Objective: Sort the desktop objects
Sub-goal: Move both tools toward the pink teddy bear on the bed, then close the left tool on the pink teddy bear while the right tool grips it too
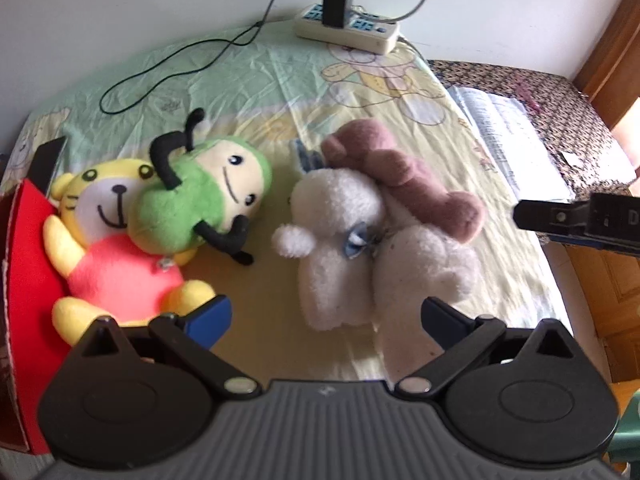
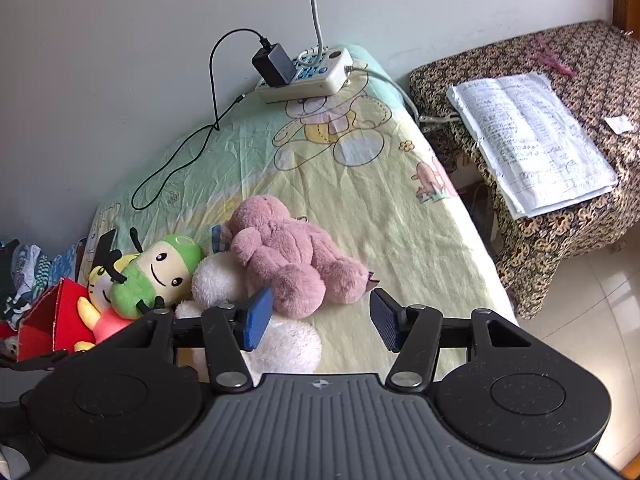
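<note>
Both grippers empty, jaws spread: left gripper [image 1: 326, 316] over the fluffy white plush [image 1: 340, 236], right gripper [image 2: 320, 320] near the mauve plush bear [image 2: 292, 256]. All four toys lie loose beside the red cardboard box [image 1: 28, 280], far left; sorting looks barely begun.

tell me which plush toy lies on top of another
The pink bear: it lies across the white plush, while the green one only leans on the yellow tiger.
</note>
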The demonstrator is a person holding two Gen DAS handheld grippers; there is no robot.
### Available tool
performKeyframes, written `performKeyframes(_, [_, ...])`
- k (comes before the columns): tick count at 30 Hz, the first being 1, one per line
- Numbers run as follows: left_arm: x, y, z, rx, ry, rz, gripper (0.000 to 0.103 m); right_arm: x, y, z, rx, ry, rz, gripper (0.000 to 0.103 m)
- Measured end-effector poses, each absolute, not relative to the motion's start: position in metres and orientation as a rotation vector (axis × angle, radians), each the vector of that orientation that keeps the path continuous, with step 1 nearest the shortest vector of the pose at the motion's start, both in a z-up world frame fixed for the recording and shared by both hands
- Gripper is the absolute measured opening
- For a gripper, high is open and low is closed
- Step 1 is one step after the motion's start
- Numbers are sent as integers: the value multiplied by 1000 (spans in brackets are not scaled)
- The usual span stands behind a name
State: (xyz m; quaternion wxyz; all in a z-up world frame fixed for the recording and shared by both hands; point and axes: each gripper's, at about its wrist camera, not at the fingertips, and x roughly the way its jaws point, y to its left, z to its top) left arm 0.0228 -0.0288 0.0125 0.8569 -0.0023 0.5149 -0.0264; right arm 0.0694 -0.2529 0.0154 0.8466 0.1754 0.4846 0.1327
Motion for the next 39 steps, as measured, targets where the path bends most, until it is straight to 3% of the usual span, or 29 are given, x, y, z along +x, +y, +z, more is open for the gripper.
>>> performKeyframes(14, [34, -57, -8, -25, 1184, -162, 101, 73, -258, -19, 531, 1149, 338, 61])
performKeyframes(23, [32, -23, 6, -70, 1087, -87, 101, 97, -251, 15, 538, 1012, 424, 62])
performKeyframes(27, [36, -9, 10, -95, 1073, -79, 99, 107, -232, 23, 393, 940, 409, 61])
performKeyframes(33, [65, -23, 29, -168, 995, -207, 98, 143, -240, -10, 434, 1008, 367, 61])
performKeyframes(39, [108, -52, 3, -196, 1090, -272, 93, 171, -262, -48, 601, 1090, 354, 62])
